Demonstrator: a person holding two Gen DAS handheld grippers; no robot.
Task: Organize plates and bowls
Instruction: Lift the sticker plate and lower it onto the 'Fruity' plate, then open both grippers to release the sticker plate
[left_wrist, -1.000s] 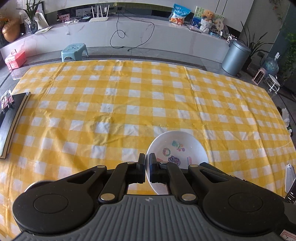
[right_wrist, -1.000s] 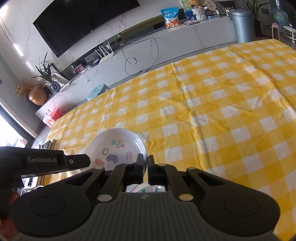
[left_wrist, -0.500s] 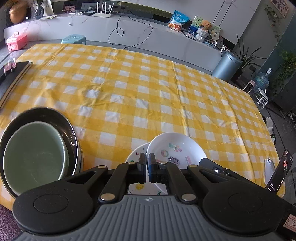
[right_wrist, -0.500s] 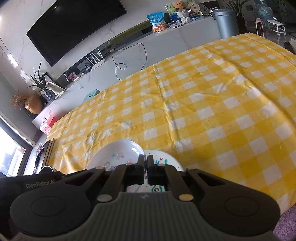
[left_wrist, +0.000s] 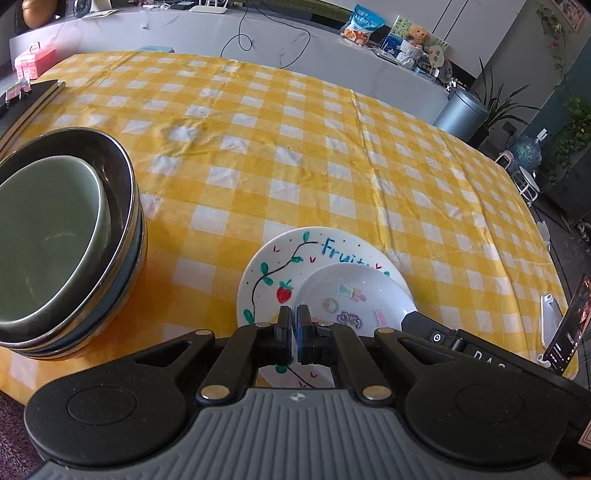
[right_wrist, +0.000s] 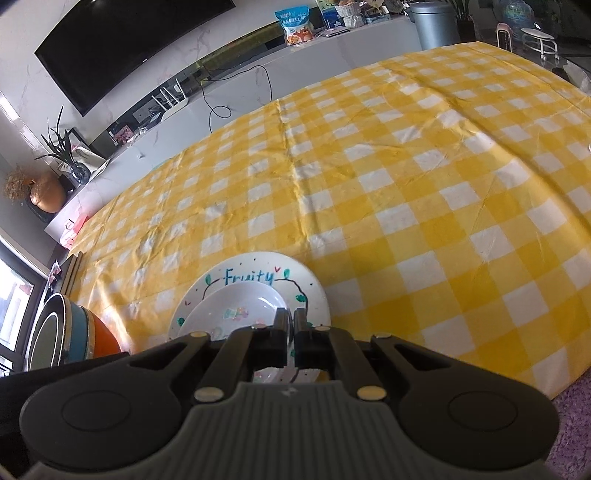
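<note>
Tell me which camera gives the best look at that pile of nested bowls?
The left wrist view. It looks down into the stack of bowls, showing a green bowl nested in a dark one above blue rims. The right wrist view catches the stack only at its left edge, side-on, showing blue and orange sides, interior mostly hidden.

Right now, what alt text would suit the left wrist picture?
Black tongs pinch the rim of a small white bowl above a "Fruity" plate on a yellow checked tablecloth; stacked bowls sit left.
</note>
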